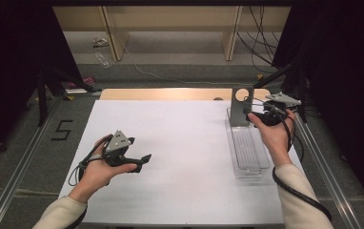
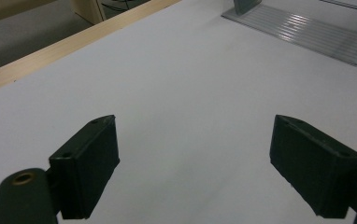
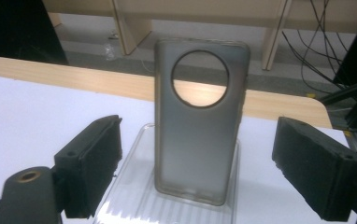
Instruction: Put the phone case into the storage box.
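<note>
A grey translucent phone case point(image 3: 197, 135) with a round camera hole stands upright at the far end of a clear ribbed plastic tray point(image 3: 134, 200). In the high view the case point(image 1: 240, 107) and the tray point(image 1: 249, 152) are at the right of the table. My right gripper point(image 3: 196, 156) is open, with a jaw on either side of the case and clear of it. A hand holds that right gripper point(image 1: 253, 113) just in front of the case. My left gripper point(image 2: 193, 128) is open over the bare white sheet, and the left gripper point(image 1: 141, 161) points right at the table's left.
A white sheet point(image 1: 180, 157) covers the table, with a wooden strip point(image 1: 170, 94) along the far edge. Metal rails point(image 1: 23, 157) run down both sides. Wooden shelving point(image 1: 118, 33) and loose cables point(image 1: 261, 43) lie on the floor beyond the table.
</note>
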`<act>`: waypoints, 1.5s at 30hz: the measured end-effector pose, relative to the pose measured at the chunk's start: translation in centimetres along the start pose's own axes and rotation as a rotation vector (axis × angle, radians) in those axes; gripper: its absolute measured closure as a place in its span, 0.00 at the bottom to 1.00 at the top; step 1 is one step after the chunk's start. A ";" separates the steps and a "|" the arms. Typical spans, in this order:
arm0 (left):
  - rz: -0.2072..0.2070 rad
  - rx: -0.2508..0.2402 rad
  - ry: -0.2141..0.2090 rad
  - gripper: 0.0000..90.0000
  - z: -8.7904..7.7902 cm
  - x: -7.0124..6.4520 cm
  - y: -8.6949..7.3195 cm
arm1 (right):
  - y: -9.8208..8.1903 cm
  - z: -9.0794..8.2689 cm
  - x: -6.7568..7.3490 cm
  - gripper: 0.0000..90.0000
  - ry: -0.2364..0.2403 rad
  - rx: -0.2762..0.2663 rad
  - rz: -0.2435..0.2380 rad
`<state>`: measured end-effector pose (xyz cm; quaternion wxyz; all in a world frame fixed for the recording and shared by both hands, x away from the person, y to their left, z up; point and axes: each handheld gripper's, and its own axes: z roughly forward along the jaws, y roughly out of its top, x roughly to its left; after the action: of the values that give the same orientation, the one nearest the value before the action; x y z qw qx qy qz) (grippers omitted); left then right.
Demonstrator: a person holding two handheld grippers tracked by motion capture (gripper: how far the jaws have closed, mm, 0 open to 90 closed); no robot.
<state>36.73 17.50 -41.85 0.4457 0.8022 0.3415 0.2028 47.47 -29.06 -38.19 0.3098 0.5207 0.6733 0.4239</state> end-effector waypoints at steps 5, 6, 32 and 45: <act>0.002 0.003 0.001 0.17 0.0 0.0 0.0 | -0.3 -0.8 0.4 0.19 0.035 -0.006 -0.012; 0.001 0.002 0.000 0.17 0.0 0.0 0.0 | -0.4 -1.0 0.5 0.19 0.042 -0.009 -0.011; 0.001 -0.002 -0.001 0.17 -0.1 0.0 0.0 | -2.5 -3.7 2.3 0.18 0.182 -0.023 -0.052; -0.002 -0.006 0.001 0.17 -0.1 0.0 0.0 | -3.7 -5.1 2.7 0.18 0.227 -0.026 -0.059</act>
<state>36.65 17.56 -41.74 0.4482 0.8006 0.3416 0.2037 40.73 -28.12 -39.17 0.2507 0.4451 0.7134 0.4796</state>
